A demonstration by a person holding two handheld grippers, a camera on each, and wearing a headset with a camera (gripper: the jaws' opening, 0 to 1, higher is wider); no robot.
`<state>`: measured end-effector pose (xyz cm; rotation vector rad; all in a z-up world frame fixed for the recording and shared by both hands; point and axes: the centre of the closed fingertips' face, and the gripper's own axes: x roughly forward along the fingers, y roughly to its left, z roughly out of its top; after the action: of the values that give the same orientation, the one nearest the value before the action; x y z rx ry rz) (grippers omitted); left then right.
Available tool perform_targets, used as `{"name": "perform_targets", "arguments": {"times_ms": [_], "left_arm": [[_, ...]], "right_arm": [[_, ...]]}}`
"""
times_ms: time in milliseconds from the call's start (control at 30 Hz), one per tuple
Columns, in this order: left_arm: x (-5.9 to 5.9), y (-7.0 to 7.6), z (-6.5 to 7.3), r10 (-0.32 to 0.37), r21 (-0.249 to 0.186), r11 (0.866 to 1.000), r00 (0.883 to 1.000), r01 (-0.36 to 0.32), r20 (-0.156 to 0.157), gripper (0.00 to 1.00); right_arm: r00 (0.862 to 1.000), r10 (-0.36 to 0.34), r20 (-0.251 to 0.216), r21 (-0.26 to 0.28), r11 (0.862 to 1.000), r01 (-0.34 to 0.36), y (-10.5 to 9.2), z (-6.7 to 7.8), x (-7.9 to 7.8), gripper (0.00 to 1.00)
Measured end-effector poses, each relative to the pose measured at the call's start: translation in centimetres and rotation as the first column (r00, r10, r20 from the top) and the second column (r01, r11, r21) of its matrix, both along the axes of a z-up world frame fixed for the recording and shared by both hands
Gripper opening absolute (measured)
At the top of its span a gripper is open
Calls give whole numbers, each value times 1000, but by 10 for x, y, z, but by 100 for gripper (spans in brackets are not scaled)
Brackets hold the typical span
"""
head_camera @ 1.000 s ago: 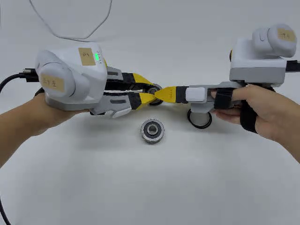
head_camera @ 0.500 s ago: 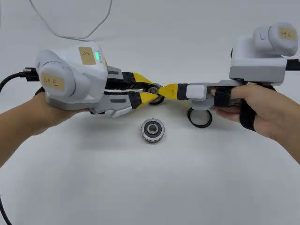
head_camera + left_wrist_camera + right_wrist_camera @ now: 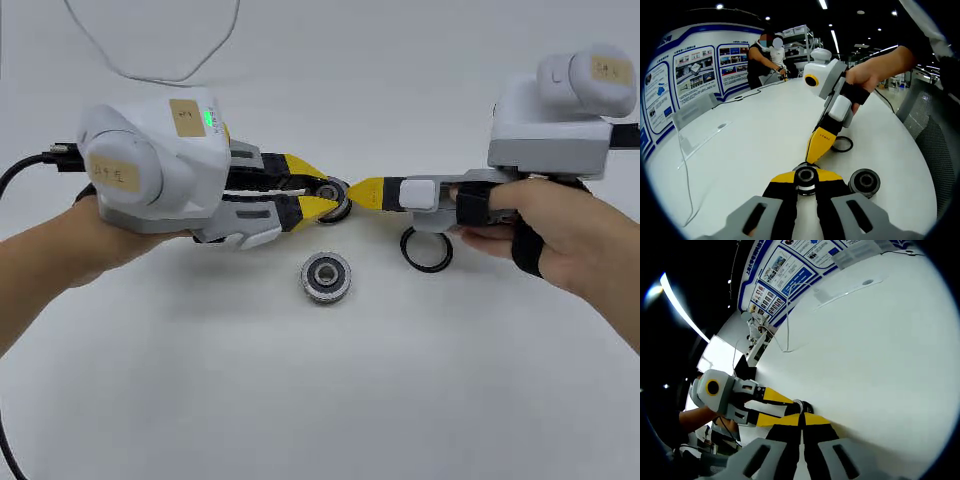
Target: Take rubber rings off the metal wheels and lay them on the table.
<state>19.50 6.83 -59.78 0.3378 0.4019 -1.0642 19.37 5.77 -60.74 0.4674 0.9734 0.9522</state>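
Fingers [image 3: 303,209] of the white left gripper [image 3: 322,200] clamp a small metal wheel with a black rubber tyre [image 3: 337,204] above the white bench [image 3: 320,400], bracing it so the right gripper [image 3: 360,193], yellow tips pressed together at its rim, can probably peel the rubber. Whether rubber is pinched, I cannot tell. Toward the bench's near edge sits another ringed metal wheel [image 3: 326,277], with a loose black rubber ring [image 3: 427,251] beside it.

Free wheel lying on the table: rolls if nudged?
Probably not: the wheel lies flat, hub up, so it likely slides. Metal core suggests heavy for its size; the dark outer band, likely rubber, should grip the table.
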Motion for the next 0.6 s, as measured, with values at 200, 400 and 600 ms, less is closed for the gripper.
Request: {"name": "perform_targets", "arguments": {"times_ms": [200, 400, 600], "left_arm": [[0, 0, 0, 0, 0, 1000, 1000, 0, 0, 12], [0, 0, 0, 3, 3, 1000, 1000, -3, 5, 12], [0, 0, 0, 6, 3, 1000, 1000, -6, 4, 12]], "right_arm": [[1000, -17, -21, -13, 1000, 17, -1, -1, 1, 1], [997, -45, -64, -5, 999, 45, -1, 0, 1, 1], [995, -59, -83, 4, 998, 60, 0, 1, 1, 0]]}}
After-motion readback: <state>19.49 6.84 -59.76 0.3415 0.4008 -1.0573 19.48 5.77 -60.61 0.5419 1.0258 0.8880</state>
